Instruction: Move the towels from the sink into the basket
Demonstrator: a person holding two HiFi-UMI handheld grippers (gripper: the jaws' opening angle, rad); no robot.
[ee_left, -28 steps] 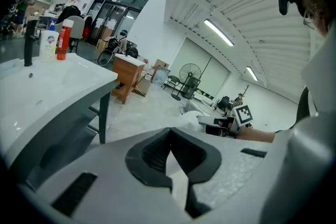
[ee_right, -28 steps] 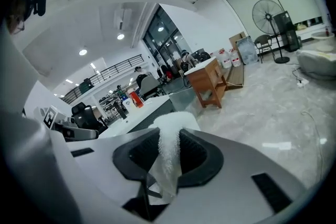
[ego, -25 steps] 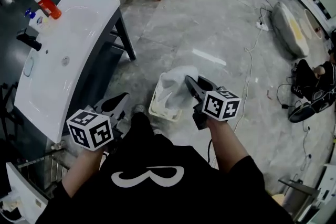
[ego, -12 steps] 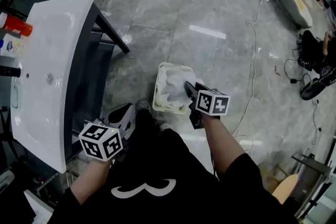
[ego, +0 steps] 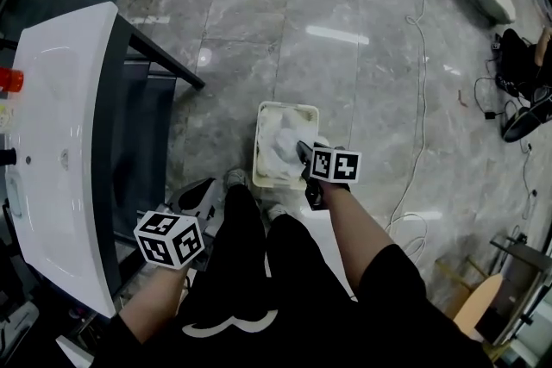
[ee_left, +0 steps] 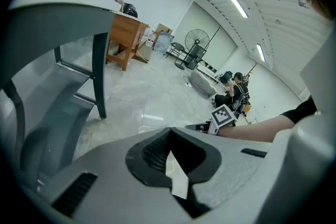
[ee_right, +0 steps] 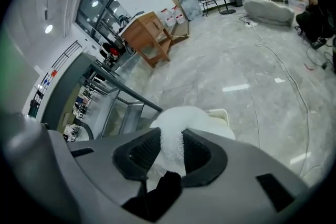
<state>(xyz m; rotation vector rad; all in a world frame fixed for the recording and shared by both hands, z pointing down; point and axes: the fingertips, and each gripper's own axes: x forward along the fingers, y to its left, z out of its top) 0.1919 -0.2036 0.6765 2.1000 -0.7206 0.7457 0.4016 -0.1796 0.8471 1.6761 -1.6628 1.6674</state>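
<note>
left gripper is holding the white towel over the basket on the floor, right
No, the right gripper holds the white towel over the basket on the floor; the right gripper view shows its jaws shut on it. The left gripper is shut, empty.

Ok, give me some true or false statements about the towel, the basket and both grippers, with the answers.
1. The right gripper is shut on a white towel. True.
2. The basket stands in the sink. False: it stands on the floor, beside the sink's frame.
3. The left gripper holds a towel. False: its jaws are together with no towel between them.
4. A white cable lies on the floor. True.
5. The right gripper is over the sink. False: it is at the basket, down by the person's feet.
</note>
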